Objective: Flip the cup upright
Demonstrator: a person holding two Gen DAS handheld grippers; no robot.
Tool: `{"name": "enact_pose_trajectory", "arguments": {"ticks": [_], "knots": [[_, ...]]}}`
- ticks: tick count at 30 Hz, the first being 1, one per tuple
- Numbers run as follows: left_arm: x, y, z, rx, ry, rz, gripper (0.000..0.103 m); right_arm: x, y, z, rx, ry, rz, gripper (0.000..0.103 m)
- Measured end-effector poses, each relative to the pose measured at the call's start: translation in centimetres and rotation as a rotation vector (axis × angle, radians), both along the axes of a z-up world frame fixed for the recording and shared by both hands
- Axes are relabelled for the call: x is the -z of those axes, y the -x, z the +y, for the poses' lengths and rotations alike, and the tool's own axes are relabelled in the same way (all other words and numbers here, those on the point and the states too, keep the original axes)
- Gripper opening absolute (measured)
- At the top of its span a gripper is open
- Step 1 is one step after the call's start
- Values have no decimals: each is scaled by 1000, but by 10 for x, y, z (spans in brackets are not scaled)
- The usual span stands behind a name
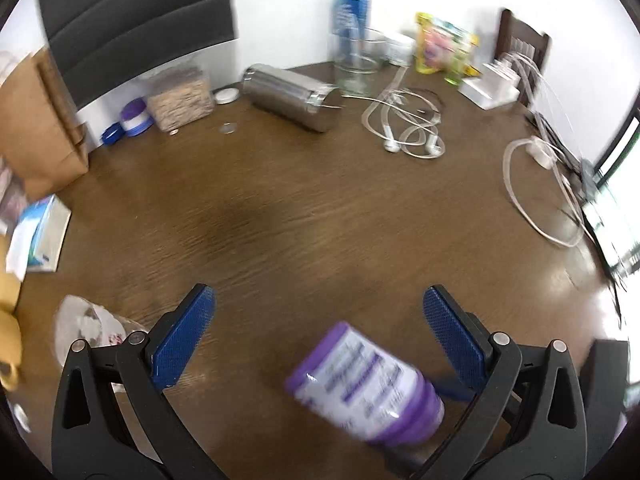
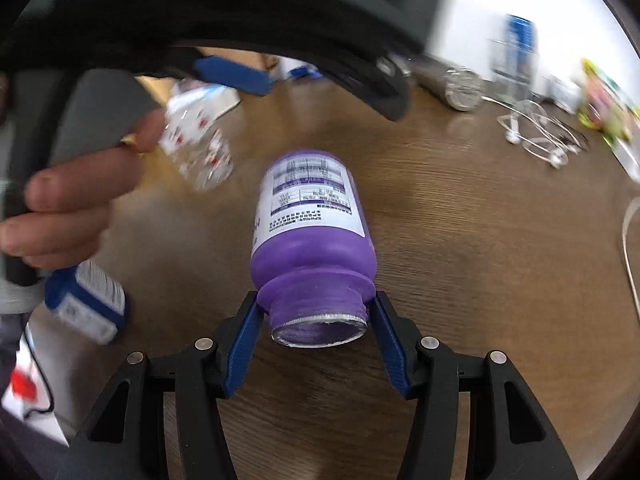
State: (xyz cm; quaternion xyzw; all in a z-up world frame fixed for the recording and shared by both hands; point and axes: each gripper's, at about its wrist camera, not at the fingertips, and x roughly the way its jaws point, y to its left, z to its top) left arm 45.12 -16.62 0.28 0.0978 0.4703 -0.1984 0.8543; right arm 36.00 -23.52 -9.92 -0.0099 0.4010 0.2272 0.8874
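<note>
A purple bottle [image 2: 312, 216] with a white printed label and no cap lies tilted above the wooden table [image 2: 480, 260], its open mouth facing the right wrist camera. My right gripper [image 2: 318, 300] is shut on its threaded neck, one blue pad on each side. In the left wrist view the same purple bottle [image 1: 364, 384] shows blurred at the bottom, low between the fingers of my left gripper [image 1: 319, 294], which stands open and touches nothing. A person's hand [image 2: 68, 200] holds the left gripper's body above and to the left of the bottle.
A steel tumbler [image 1: 292, 96] lies on its side at the back, by a glass [image 1: 358, 64] and a blue can [image 1: 352, 16]. Earphones [image 1: 404, 132], white cables [image 1: 536, 192], a cereal jar [image 1: 180, 96] and a paper bag [image 1: 36, 120] ring the table. A patterned clear cup [image 2: 196, 148] lies left.
</note>
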Motion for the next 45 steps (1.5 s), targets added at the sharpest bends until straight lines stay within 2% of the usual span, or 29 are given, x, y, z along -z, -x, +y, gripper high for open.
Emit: {"name": "enact_pose_trajectory", "arguments": {"ticks": [3, 8, 10, 13, 16, 18, 21, 22, 24, 26, 29, 31, 33, 36, 37, 38, 39, 40, 43, 44, 45], "knots": [[4, 1, 5, 18, 11, 36, 102, -1, -4, -2, -20, -8, -9, 60], [-17, 20, 31, -78, 64, -54, 103, -1, -3, 2, -46, -16, -30, 60], [-21, 33, 49, -81, 101, -51, 103, -2, 0, 5, -59, -4, -39, 60], [-22, 57, 67, -91, 96, -91, 103, -2, 5, 12, -91, 1, -47, 60], [-16, 74, 75, -59, 120, -114, 103, -1, 9, 24, -148, 12, -59, 60], [-7, 70, 77, -56, 104, -90, 103, 0, 11, 27, -187, 16, -67, 60], [2, 57, 83, -26, 196, -29, 103, 0, 17, 36, -260, 30, -71, 60], [7, 51, 87, -50, 223, -3, 101, -1, 20, 39, -273, 45, -82, 60], [17, 40, 92, -97, 252, 54, 82, -1, 20, 38, -251, 61, -91, 60], [26, 35, 93, -117, 238, 82, 62, 1, 17, 30, -197, 77, -86, 61], [26, 42, 93, -111, 219, 38, 53, 0, 12, 9, -125, 56, -76, 61], [26, 49, 89, -73, 180, 4, 51, -2, 7, -6, -75, 30, -71, 61], [25, 55, 84, -58, 133, -24, 51, -5, 2, -14, -34, 14, -73, 61], [21, 60, 81, -21, 136, -29, 54, -10, 0, -23, 9, -4, -78, 61], [17, 62, 82, -11, 145, -39, 65, -12, 1, -24, 11, -11, -84, 61], [12, 65, 82, -1, 154, -54, 86, -14, 5, -27, 18, -20, -84, 61], [8, 67, 81, 3, 156, -60, 94, -15, 6, -30, 31, -27, -74, 61], [4, 71, 81, 21, 172, -55, 96, -16, 9, -33, 46, -35, -69, 61], [4, 82, 70, 98, 195, -1, 96, -20, 20, -51, 89, -74, -65, 61], [7, 85, 62, 128, 179, 16, 95, -22, 22, -57, 102, -91, -69, 61], [13, 88, 50, 156, 123, 33, 93, -24, 23, -61, 115, -102, -70, 61]]}}
